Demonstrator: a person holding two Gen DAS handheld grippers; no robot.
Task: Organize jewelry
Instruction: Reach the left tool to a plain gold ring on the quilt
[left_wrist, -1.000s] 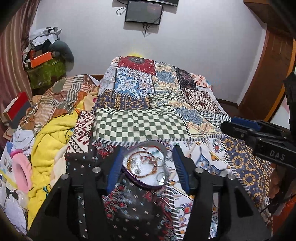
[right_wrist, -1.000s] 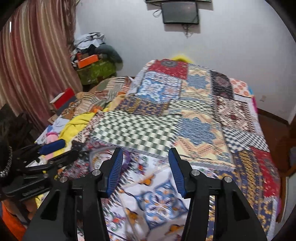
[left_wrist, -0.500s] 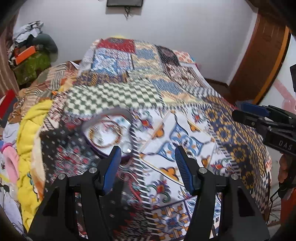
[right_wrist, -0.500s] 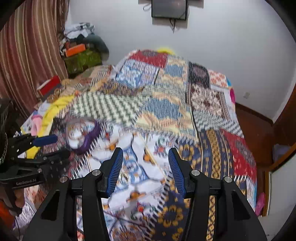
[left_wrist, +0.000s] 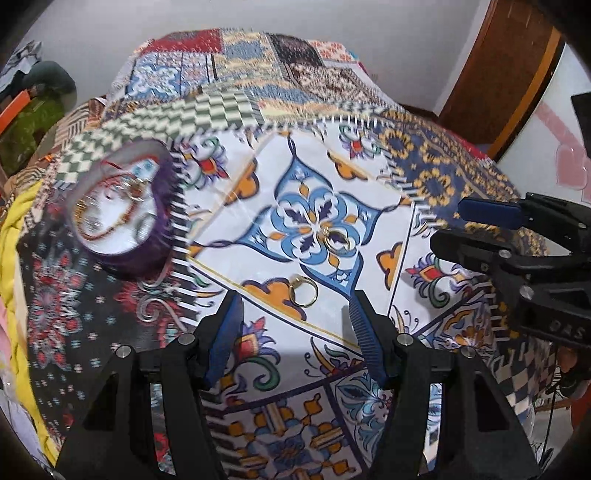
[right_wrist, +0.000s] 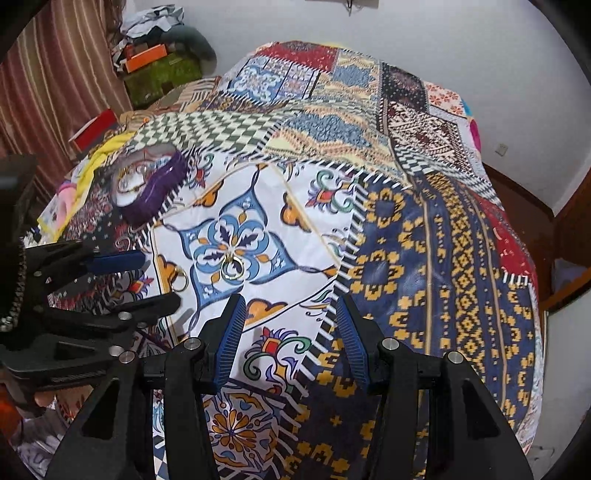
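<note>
Everywhere patchwork bedspread (right_wrist: 424, 240) (white wall (right_wrist: 461, 44) behind)

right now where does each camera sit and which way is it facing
Left wrist: on the left gripper, angled down at two gold rings on the quilt; right gripper shows at right.
Right wrist: on the right gripper, facing the same quilt patch; left gripper at left.
Shared: rings, purple dish, both grippers open.

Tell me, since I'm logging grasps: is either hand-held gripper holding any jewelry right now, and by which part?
Nothing is held. The left hand-held gripper and right hand-held gripper are both open; both gold rings lie loose on the bedspread.
</note>
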